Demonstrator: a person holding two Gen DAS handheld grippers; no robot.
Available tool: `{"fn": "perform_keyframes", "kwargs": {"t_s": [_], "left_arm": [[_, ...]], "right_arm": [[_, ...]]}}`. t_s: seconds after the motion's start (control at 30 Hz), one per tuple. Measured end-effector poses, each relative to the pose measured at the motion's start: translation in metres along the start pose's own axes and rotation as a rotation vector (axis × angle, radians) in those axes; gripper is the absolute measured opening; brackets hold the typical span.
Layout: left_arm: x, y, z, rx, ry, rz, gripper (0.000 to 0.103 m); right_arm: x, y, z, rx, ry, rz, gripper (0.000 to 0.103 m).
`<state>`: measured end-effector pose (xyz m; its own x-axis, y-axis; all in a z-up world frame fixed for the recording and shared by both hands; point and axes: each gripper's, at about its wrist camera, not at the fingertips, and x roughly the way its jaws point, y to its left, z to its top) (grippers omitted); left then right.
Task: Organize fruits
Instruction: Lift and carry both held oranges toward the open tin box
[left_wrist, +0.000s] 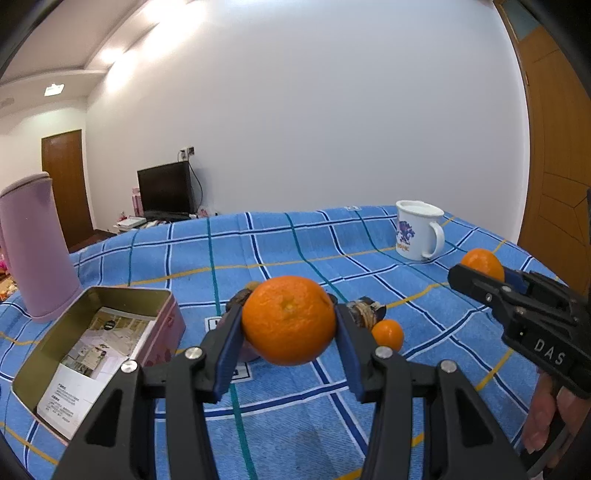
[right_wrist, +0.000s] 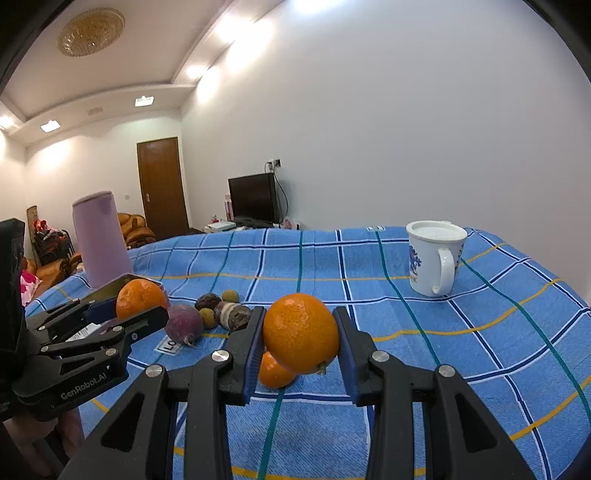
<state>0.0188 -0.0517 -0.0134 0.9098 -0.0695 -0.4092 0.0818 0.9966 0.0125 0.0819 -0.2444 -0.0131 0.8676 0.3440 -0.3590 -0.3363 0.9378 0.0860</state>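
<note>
Left wrist view: the left hand-held gripper (left_wrist: 289, 332) is holding an orange (left_wrist: 289, 319) clamped between its two blue-padded fingers, raised above a bench covered in a blue checked cloth (left_wrist: 295, 243). Just behind and to the right of this orange, a small orange (left_wrist: 387, 334) is lying on the cloth beside a cluster of dark wrinkled fruits (left_wrist: 364, 310). To the left, an open pink tin (left_wrist: 110, 347) with printed paper inside is sitting on the cloth, and a tall lilac jug (left_wrist: 35, 247) is standing behind it. A white mug (left_wrist: 419, 230) is standing far back on the right. At the right edge, the right hand-held gripper (left_wrist: 480, 273) is reaching in, gripping a second orange (left_wrist: 482, 262).

Right wrist view: the right hand-held gripper (right_wrist: 301, 339) is squeezing the second orange (right_wrist: 301, 334) between its fingers, above the cloth (right_wrist: 406, 332). The small orange (right_wrist: 275, 371) is lying directly beneath and behind it. On the left, the left hand-held gripper (right_wrist: 142, 306) is holding its orange (right_wrist: 140, 297) in front of the tin (right_wrist: 110, 286). A purple round fruit (right_wrist: 184, 325) is lying just beside it, next to the dark wrinkled fruits (right_wrist: 225, 310). The lilac jug (right_wrist: 99, 240) is standing behind, and the white mug (right_wrist: 436, 256) is standing to the right
</note>
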Motion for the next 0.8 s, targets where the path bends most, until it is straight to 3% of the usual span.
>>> {"fn": "perform_keyframes", "kwargs": {"t_s": [0.8], "left_arm": [[-0.008, 0.023, -0.002, -0.009, 0.003, 0.057, 0.05]], "right_arm": [[0.019, 0.019, 0.003, -0.027, 0.038, 0.054, 0.038]]}}
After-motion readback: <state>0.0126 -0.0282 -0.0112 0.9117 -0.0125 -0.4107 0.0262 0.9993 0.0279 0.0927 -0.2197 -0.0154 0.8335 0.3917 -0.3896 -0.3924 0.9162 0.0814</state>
